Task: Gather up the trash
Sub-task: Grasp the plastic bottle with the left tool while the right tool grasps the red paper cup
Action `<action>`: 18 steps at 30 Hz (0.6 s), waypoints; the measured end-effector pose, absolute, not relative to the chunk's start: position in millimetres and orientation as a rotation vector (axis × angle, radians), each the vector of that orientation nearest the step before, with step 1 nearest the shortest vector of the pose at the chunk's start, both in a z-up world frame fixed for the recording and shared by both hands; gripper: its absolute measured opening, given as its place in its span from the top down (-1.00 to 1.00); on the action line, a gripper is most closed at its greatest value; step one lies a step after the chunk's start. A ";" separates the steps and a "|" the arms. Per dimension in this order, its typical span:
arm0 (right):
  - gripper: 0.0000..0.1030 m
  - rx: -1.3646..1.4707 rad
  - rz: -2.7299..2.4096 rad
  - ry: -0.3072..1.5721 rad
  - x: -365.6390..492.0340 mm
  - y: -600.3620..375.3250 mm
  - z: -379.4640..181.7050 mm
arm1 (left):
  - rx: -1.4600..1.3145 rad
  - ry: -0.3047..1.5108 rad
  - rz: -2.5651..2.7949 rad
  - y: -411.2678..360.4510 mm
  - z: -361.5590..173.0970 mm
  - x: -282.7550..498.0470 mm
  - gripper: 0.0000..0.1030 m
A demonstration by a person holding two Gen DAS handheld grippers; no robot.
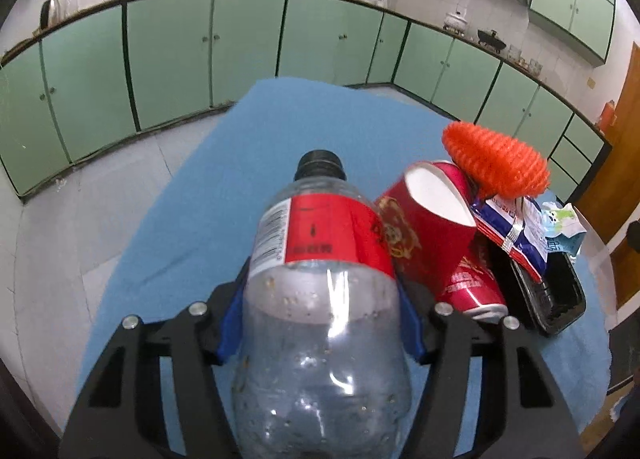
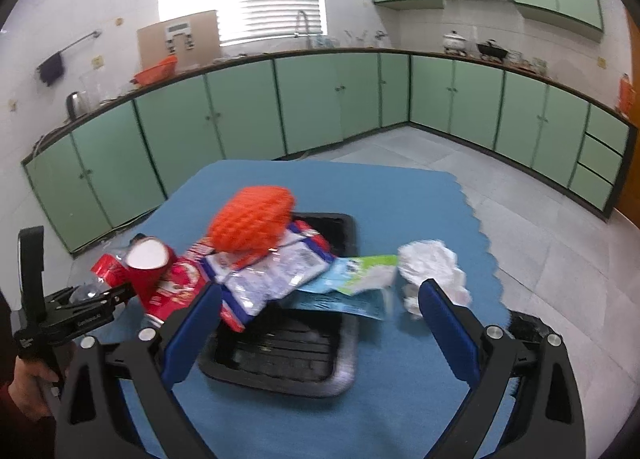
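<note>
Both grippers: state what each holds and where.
Left gripper clamps the plastic bottle around its body, below the red label. Right gripper is open, holding nothing.

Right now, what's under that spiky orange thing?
The spiky orange thing sits on a pile of crinkly snack wrappers, which lie over the black tray. Whatever lies beneath the wrappers is covered.

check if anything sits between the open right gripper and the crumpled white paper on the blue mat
Nothing visible does. The white paper lies just past the right gripper, by its right finger; only bare blue mat lies between.
</note>
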State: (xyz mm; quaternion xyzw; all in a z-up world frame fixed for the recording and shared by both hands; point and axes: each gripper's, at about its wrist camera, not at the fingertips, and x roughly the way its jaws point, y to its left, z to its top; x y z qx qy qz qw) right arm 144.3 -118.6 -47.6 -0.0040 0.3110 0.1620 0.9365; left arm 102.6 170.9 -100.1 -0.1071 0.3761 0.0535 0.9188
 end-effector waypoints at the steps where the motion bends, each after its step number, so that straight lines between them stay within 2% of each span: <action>1: -0.87 -0.006 0.343 0.635 144.3 -113.6 -47.1 | -0.216 0.767 0.118 173.4 -98.0 98.9 -0.17; 18: -0.76 -0.010 0.600 0.653 158.5 15.4 -54.1 | -0.193 0.714 0.239 227.0 -89.5 65.8 -0.17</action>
